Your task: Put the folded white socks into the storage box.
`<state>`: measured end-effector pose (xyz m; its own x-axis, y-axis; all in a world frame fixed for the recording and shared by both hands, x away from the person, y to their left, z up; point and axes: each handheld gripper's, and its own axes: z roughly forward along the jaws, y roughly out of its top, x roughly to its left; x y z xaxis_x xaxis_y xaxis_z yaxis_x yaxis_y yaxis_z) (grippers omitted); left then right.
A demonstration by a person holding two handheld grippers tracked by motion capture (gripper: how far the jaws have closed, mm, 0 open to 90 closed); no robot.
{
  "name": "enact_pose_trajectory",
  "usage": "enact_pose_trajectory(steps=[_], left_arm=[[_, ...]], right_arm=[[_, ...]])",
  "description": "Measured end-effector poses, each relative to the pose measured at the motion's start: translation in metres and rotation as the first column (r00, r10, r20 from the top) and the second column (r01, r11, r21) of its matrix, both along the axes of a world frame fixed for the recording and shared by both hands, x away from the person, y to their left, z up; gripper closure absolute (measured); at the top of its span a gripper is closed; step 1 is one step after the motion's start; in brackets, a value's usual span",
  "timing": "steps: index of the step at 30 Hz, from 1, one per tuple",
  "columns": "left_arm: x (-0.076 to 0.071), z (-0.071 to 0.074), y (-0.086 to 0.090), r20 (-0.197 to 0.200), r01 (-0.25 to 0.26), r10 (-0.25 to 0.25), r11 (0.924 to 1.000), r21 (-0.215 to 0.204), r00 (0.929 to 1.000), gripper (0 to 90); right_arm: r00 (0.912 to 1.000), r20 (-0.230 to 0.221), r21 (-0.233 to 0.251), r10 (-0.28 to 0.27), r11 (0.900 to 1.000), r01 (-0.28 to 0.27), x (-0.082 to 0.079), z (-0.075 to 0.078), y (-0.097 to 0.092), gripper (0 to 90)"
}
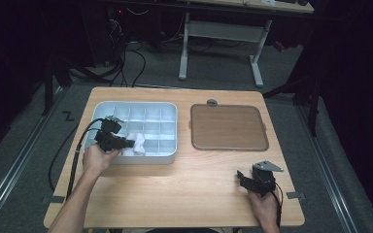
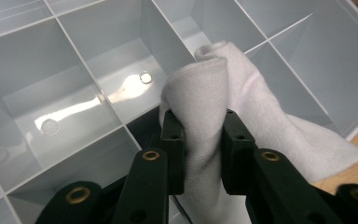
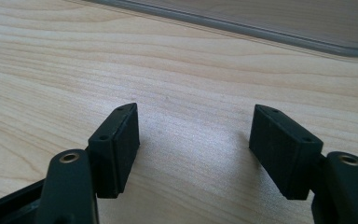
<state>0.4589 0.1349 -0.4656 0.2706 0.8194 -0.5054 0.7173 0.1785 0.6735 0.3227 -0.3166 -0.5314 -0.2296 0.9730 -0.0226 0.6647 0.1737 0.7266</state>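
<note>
**Cloth going down into the divided tray**

The left gripper [image 2: 200, 144] has its jaws clamped on a folded white cloth [image 2: 242, 116]; the pads pinch a thick fold that stands up between them, and the rest of the cloth drapes away to one side and below. Straight ahead of the jaws and beneath them lie the compartments of the grey divided tray [image 2: 74, 70], its thin partition walls crossing under the cloth. In the high view the cloth [image 1: 137, 143] sits over the near rows of the tray [image 1: 170, 109], just beyond the left gripper [image 1: 126, 143].

The step in hand looks like placing the cloth into one cell. The next move likely calls for lowering the fold clear of the partitions, then opening the jaws so the fabric settles inside one cell rather than across a wall.

The right gripper [image 3: 193, 149] rests with its jaws wide apart and nothing between them, over bare wooden table [image 3: 177, 70]. Ahead of it lies the edge of the brown lid [image 3: 261, 23], well apart from the tray work.

No brand, label or writing can be read anywhere.
</note>
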Motion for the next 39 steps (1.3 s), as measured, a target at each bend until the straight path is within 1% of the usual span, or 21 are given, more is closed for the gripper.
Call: enact_pose_trajectory(steps=[6, 10, 19, 24, 26, 34, 39], left_arm=[[0.001, -0.007, -0.004, 0.003, 0.002, -0.002, 0.9987, 0.052, 1.0000, 74.8], [0.001, -0.008, -0.004, 0.002, -0.001, 0.001, 0.9987, 0.050, 1.0000, 74.8], [0.002, -0.014, -0.008, -0.007, 0.001, -0.001, 0.9961, 0.088, 1.0000, 74.9], [0.004, -0.019, -0.010, -0.032, 0.009, -0.006, 0.9941, 0.108, 0.9995, 75.0], [0.004, -0.020, -0.011, -0.037, 0.002, 0.002, 0.9949, 0.101, 0.9993, 75.1], [0.005, -0.023, -0.013, -0.057, 0.000, 0.006, 0.9938, 0.112, 0.9984, 75.2], [0.006, -0.025, -0.015, -0.059, -0.004, 0.011, 0.9927, 0.121, 0.9982, 75.1]], right_arm=[[1.0000, 0.000, 0.000, 0.000, 1.0000, 0.000, 0.000, 0.000, 0.000, 33.5], [1.0000, 0.000, 0.000, 0.000, 1.0000, 0.000, 0.000, 0.000, 0.000, 33.6], [1.0000, 0.000, 0.000, 0.000, 1.0000, 0.000, 0.000, 0.000, 0.000, 33.5], [1.0000, 0.000, 0.000, 0.000, 1.0000, 0.000, 0.000, 0.000, 0.000, 33.5], [1.0000, 0.000, 0.000, 0.000, 1.0000, 0.000, 0.000, 0.000, 0.000, 33.5], [1.0000, 0.000, 0.000, 0.000, 1.0000, 0.000, 0.000, 0.000, 0.000, 33.6], [1.0000, 0.000, 0.000, 0.000, 1.0000, 0.000, 0.000, 0.000, 0.000, 33.5]])
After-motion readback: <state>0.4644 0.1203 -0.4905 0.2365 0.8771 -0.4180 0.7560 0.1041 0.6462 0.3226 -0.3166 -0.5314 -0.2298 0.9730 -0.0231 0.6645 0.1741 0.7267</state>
